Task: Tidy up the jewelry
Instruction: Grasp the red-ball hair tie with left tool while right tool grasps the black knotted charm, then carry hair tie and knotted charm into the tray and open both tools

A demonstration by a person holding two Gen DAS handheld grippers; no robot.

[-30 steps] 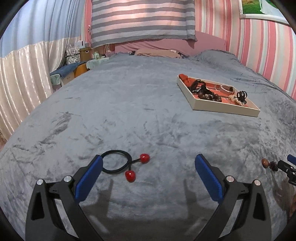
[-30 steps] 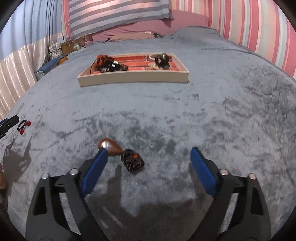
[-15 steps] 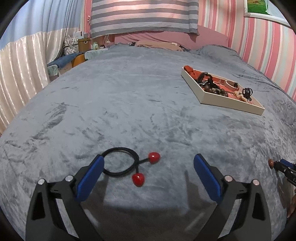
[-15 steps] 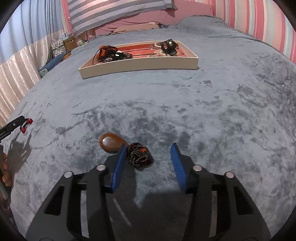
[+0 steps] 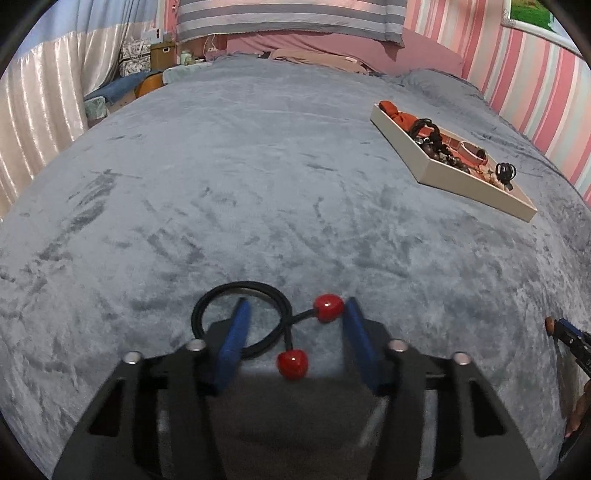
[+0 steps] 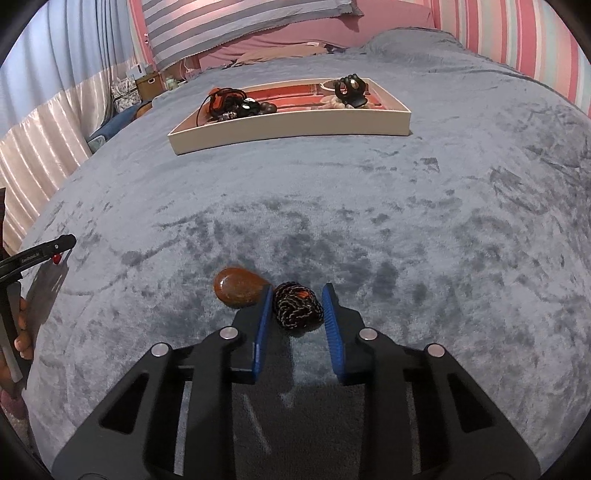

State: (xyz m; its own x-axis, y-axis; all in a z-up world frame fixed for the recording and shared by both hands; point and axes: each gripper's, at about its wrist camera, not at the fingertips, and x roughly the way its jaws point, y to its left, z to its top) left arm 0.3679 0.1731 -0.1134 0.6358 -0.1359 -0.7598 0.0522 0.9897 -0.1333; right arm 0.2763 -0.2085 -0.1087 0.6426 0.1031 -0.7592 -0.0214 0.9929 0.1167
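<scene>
Both grippers share one build: the left gripper [image 5: 295,317] and right gripper [image 6: 295,306] have matte black angular frames with triangular cut-outs, round silver screws at the joints at 10 and 2 o'clock, and flat blue ribbed pads [image 6: 263,325].

On the bed [image 5: 258,177], in the left wrist view, the hair tie [image 5: 240,317] lies near, its loop to the left and its two beads [image 5: 328,307] to the right; the left gripper [image 5: 295,314] straddles it, one finger inside the loop, the other just right of the farther bead. The tray [image 5: 454,181] sits far to the right, jewelry inside it. In the right wrist view, the braided knot [image 6: 297,308] lies between the fingers of the right gripper [image 6: 297,295], with the oval stone [image 6: 240,291] just left of it, outside the left finger. The tray [image 6: 291,125] lies far ahead, pillows [image 6: 236,22] behind it.
</scene>
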